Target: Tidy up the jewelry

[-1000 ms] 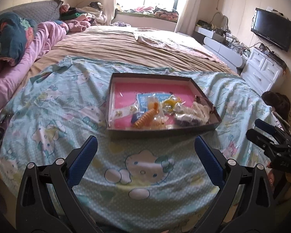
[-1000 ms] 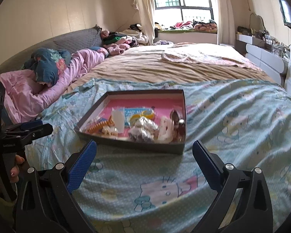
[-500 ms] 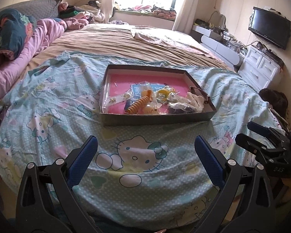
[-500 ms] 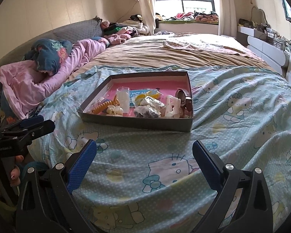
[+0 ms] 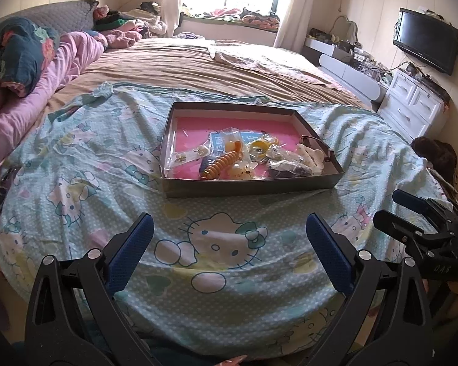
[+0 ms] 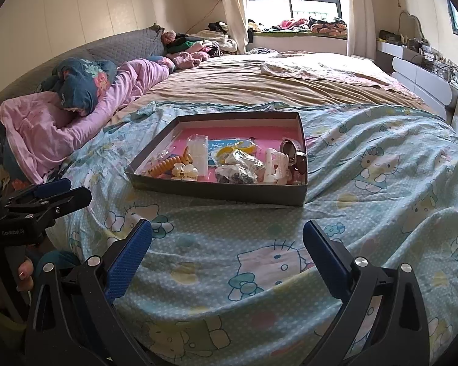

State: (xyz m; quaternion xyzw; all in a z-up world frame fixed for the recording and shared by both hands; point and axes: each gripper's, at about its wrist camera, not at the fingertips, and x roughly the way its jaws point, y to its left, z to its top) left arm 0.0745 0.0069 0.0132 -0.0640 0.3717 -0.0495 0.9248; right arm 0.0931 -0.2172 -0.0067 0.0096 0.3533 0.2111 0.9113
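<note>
I hold my left gripper and my right gripper over the near edge of the bed, and both have their fingers spread wide with nothing in them. The tray sits on the cat sheet ahead of me. In it lie an orange coil, a yellow ring, a white clip and small bags.

A shallow tray with a pink floor is set on a cartoon-print bedsheet, with small jewelry items heaped inside. The left gripper is held spread wide, well short of it. The right gripper is seen at the right edge.
</note>
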